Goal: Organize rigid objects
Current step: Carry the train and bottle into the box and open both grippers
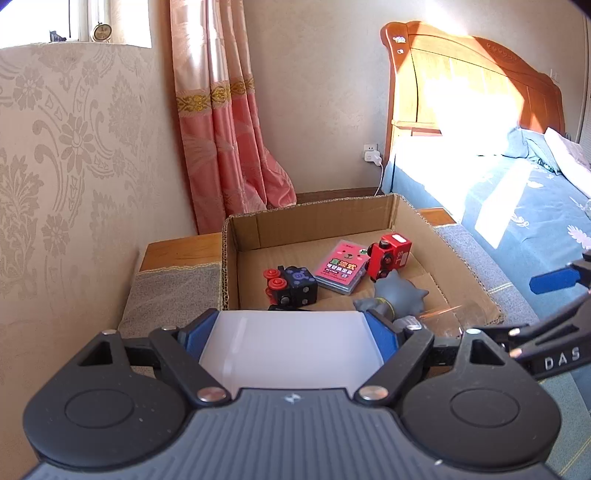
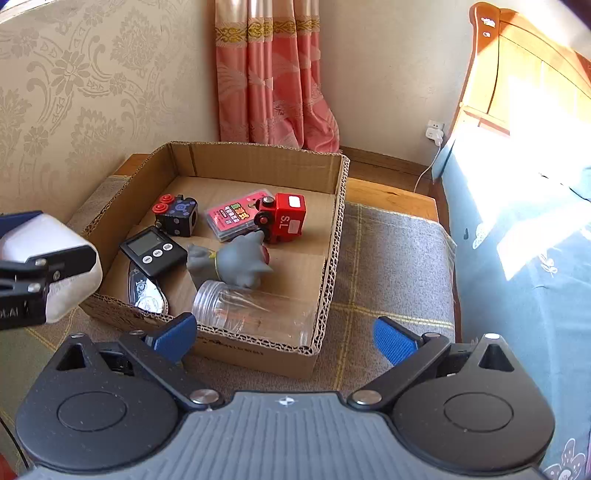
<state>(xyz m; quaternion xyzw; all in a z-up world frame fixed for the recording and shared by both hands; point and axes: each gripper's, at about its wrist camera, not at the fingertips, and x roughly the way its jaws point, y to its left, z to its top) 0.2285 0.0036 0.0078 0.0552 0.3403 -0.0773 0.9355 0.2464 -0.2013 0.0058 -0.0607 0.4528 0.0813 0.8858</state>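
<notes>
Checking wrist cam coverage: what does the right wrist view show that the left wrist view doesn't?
Right wrist only: black timer, oval packet and most of the clear jar, hidden in the left wrist view behind the white block held by the left gripper. Left wrist only: windowsill clock. Both: cardboard box, red truck, pink card pack, black cube, grey toy, open right gripper.

Left wrist view: close, low behind cardboard box [image 1: 332,218], facing far wall. Right wrist view: higher, farther right, looking down. Shared: cardboard box [image 2: 332,236] interior, curtain [image 1: 221,129].
</notes>
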